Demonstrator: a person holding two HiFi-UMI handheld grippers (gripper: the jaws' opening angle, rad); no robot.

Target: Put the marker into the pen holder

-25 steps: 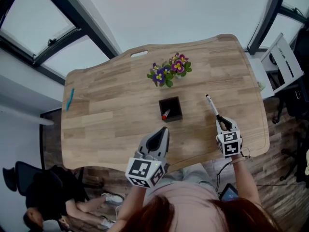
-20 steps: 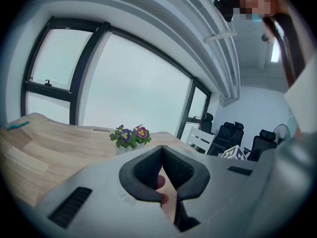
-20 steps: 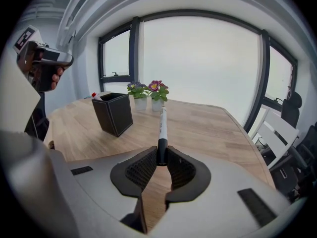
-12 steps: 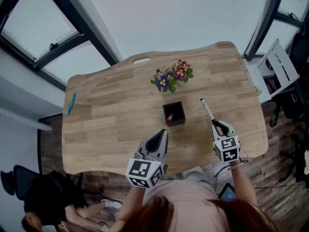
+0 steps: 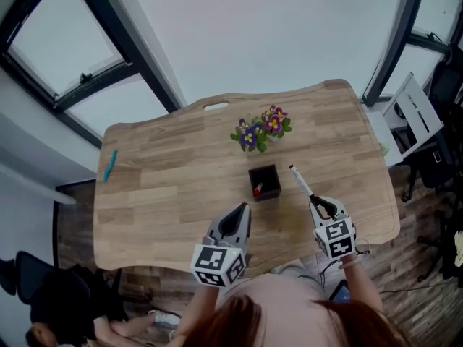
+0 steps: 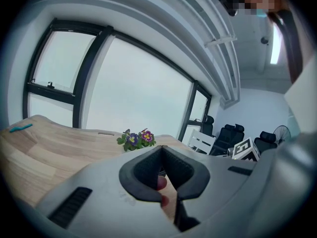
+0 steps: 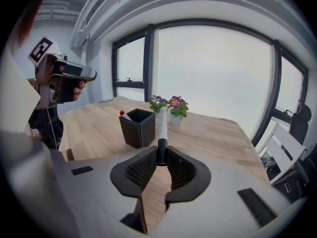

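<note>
Nearest the person, the grey left tool is held over the near edge of the pale wooden table. Its 2 dark padded jaws meet at the tips, closed on nothing that can be made out.

To its right, the grey right tool is clamped on the black end of a white-barrelled marker. The 2 pads press on it from either side. The marker sticks out straight ahead of the jaws, slanting over the table towards the flowers. In the head view its far tip lies just to the right of the pen holder and apart from it, so the marker is not in the holder.

Beyond the tools, near the middle of the table, stands the black square pen holder, upright, with 1 red-capped pen leaning inside it.

Further back sits a small white pot of purple and pink flowers.

Far off by the table's left edge lies a teal pen.

Behind the table, dark-framed windows fill the wall, and black office chairs stand off to the right.
</note>
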